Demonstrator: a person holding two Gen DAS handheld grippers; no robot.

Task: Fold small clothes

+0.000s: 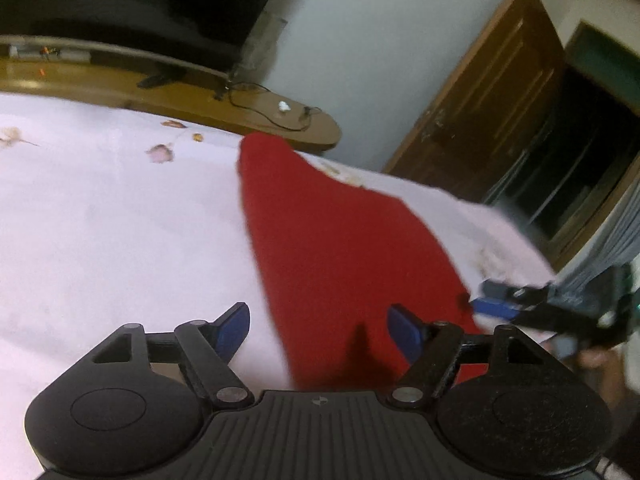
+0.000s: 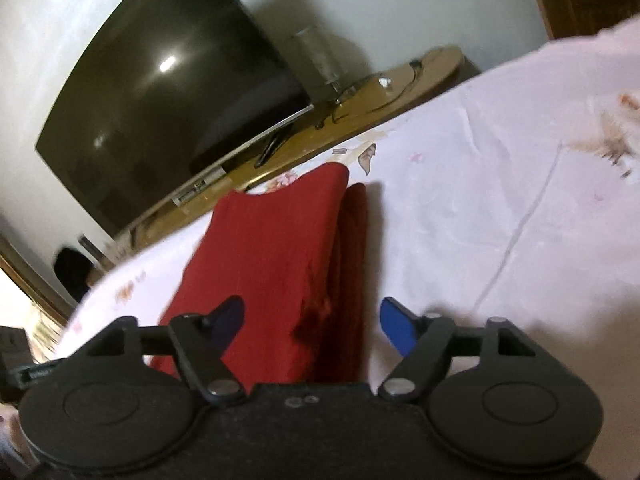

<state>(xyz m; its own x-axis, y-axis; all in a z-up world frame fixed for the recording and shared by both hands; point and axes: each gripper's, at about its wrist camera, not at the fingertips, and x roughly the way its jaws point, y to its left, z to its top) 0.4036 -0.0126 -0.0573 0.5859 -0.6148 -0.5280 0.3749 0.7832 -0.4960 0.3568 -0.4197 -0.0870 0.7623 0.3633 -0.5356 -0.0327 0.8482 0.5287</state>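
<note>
Behind the bed [image 1: 100, 220] sits a TV, and you hold both tools, left [image 1: 318, 330] and right [image 2: 314, 326], spread over the folded red cloth [image 1: 340, 248], gripping nothing.

A bed [image 1: 100, 220] covered by a pale pink, flower-printed sheet [image 2: 480, 200] carries one red garment [image 1: 340, 240], lying folded lengthwise, flat on the sheet.

Pale wall [image 1: 360, 40], dark TV [image 2: 160, 100] (off), wooden door [image 1: 500, 100].
</note>
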